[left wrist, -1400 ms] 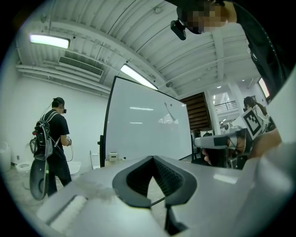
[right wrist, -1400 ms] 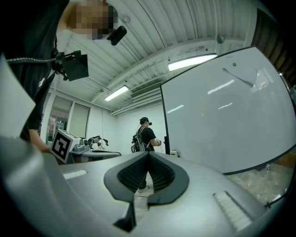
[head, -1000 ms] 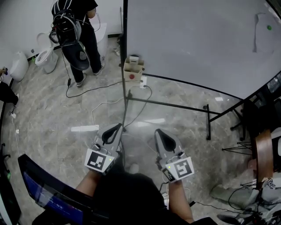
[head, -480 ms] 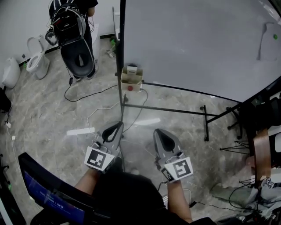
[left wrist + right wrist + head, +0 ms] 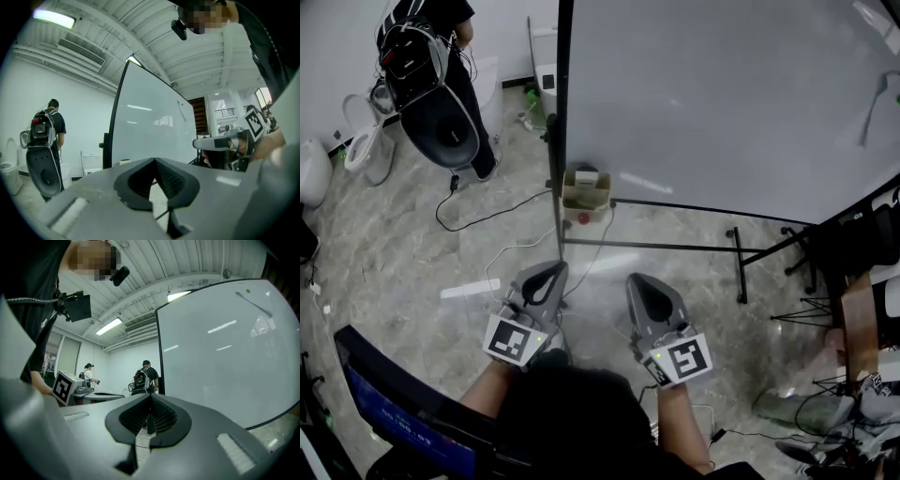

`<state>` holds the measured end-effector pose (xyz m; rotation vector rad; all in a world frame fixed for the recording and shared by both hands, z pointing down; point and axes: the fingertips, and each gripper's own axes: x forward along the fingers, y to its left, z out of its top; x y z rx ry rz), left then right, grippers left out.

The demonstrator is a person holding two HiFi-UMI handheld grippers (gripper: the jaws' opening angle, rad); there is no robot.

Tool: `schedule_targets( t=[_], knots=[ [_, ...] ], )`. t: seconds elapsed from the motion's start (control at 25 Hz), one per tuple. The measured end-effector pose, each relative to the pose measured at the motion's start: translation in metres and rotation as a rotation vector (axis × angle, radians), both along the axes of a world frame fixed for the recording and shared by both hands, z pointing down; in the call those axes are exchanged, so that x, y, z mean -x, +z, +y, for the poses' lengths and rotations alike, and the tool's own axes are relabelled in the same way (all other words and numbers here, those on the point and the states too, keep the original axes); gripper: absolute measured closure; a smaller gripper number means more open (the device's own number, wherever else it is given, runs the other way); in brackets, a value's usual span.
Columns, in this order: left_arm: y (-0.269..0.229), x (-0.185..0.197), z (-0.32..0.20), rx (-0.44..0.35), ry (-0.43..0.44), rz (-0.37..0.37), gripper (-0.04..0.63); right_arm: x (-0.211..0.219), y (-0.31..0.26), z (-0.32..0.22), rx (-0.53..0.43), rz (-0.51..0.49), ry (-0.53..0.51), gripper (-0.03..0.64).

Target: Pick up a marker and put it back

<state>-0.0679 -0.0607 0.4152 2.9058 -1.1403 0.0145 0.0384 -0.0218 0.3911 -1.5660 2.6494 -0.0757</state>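
While left gripper [image 5: 551, 270] and right gripper [image 5: 639, 283] have fingers closed on nothing, cardboard box [image 5: 584, 197] at whiteboard [image 5: 722, 94] foot, contents unclear

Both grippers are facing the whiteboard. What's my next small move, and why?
Probably step closer to the whiteboard, toward the small box at its left edge. The left gripper and right gripper are both shut and empty, the box lies well ahead, and I can make out no marker yet.
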Motion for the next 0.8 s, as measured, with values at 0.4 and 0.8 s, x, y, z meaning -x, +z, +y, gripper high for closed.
schedule_targets(
  t=[0.4, 0.8],
  knots=[
    [0.004, 0.027, -0.044, 0.007, 0.050, 0.005, 0.591, 0.031, 0.000, -0.041, -0.007, 0.005, 0.045, 0.607],
    [0.012, 0.032, -0.061, 0.045, 0.122, 0.031, 0.591, 0.031, 0.004, -0.055, 0.009, 0.009, 0.115, 0.607]
  ],
)
